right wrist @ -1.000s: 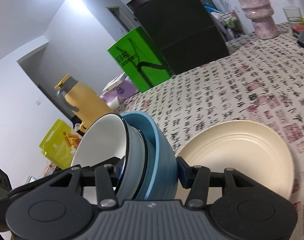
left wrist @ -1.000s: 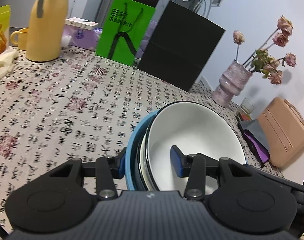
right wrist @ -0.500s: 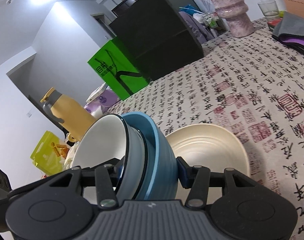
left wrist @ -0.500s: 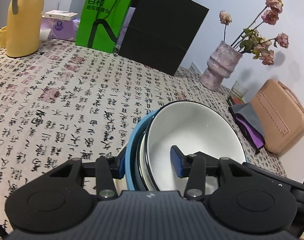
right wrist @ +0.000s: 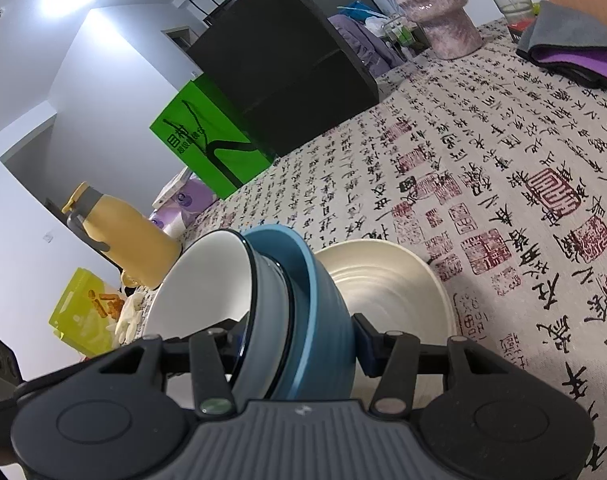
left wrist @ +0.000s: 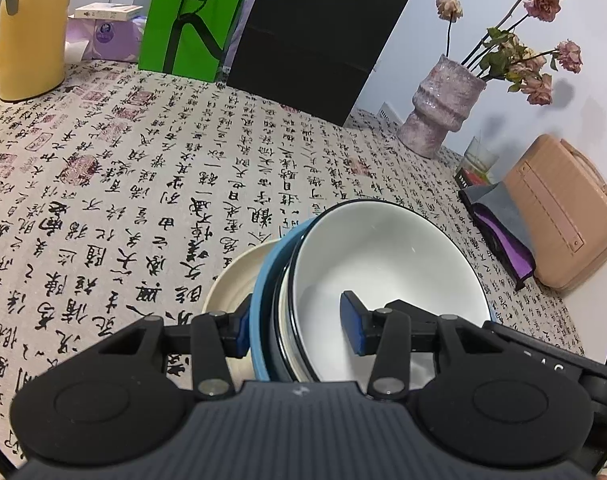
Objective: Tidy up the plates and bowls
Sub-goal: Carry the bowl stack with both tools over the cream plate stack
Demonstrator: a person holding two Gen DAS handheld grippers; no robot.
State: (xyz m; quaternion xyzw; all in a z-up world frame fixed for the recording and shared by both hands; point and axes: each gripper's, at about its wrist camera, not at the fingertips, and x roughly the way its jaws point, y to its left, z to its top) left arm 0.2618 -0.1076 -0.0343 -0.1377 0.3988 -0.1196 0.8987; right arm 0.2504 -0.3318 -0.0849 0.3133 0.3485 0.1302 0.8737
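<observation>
**Nested bowls held over the cream plate**

The calligraphy-print tablecloth point(left wrist: 151, 184) fills both views. On it lies the wide cream ceramic plate point(right wrist: 387, 280), at about 1 o'clock from the right gripper point(right wrist: 295, 344) and 11 o'clock from the left gripper point(left wrist: 297, 328). Each gripper pinches a rim of the nested stack: the blue ribbed bowl point(right wrist: 323, 304) outside, the white black-rimmed bowl point(left wrist: 383, 264) inside. The stack hangs tilted just above the plate's near edge, so the plate sits directly beneath the likely set-down.
</observation>
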